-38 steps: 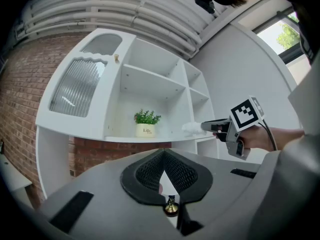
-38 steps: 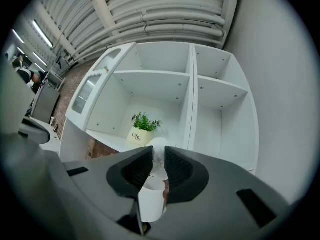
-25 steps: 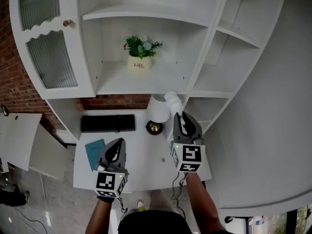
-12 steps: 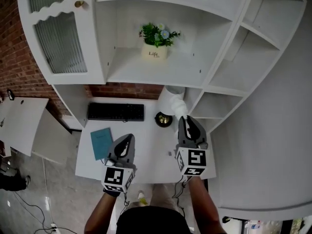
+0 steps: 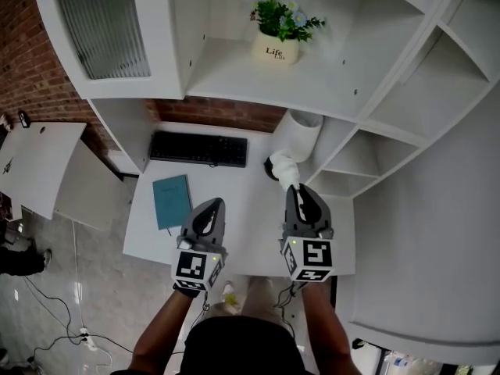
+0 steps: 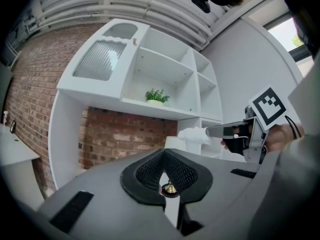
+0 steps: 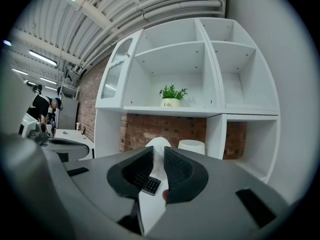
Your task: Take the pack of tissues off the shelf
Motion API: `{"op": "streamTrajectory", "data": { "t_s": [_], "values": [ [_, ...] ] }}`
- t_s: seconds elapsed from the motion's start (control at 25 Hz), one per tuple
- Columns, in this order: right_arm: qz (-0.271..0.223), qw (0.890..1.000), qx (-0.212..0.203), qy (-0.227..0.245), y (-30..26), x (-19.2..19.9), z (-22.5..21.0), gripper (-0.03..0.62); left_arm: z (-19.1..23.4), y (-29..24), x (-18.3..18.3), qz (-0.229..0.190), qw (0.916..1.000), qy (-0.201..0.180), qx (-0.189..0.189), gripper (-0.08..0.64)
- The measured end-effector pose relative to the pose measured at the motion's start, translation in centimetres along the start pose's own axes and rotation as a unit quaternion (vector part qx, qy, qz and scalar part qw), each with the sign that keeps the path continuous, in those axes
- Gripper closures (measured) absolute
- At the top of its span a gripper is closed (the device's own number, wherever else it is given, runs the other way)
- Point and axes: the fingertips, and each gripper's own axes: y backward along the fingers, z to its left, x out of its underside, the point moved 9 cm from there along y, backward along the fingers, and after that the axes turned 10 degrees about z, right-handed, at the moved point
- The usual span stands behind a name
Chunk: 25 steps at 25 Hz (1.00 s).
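The pack of tissues (image 5: pixel 283 167) is a small white bundle sticking out past the tips of my right gripper (image 5: pixel 294 190), which is shut on it above the white desk (image 5: pixel 248 233). In the right gripper view the white pack (image 7: pixel 158 151) fills the narrow gap between the black pads. My left gripper (image 5: pixel 213 204) hovers level beside it to the left, shut with nothing in it. From the left gripper view the pads meet (image 6: pixel 167 159), and the right gripper with the white pack (image 6: pixel 192 135) shows at the right.
A potted plant (image 5: pixel 279 33) stands on the white shelf (image 5: pixel 312 84) above. On the desk lie a black keyboard (image 5: pixel 198 148) and a blue notebook (image 5: pixel 172 201). A white lampshade (image 5: pixel 299 133) is just beyond the pack. A ribbed-glass cabinet door (image 5: pixel 105 22) is at upper left.
Both grippers have come down, away from the shelf, and now hang lower over the desk. The right one still holds the white pack. The left stays shut and empty.
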Motion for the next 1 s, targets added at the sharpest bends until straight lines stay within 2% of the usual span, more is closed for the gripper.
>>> {"op": "streamTrajectory", "data": {
  "t_s": [0.48,0.64,0.76,1.0],
  "values": [
    [0.036,0.999,-0.033,-0.021,-2.2,5.0,1.7,0.528,0.8,-1.6,4.6,0.029,0.9993,0.008,-0.021,0.543],
    [0.053,0.997,-0.045,-0.027,-2.9,6.9,2.5,0.528,1.3,-2.3,7.2,0.048,0.9982,0.004,-0.035,0.544],
    [0.066,0.996,-0.053,-0.033,-3.4,8.5,3.0,0.528,1.6,-2.8,9.2,0.059,0.9972,0.016,-0.044,0.543],
    [0.101,0.991,-0.068,-0.047,-4.7,12.2,4.1,0.528,1.5,-3.8,12.5,0.080,0.9954,0.023,-0.047,0.543]
  ]
}}
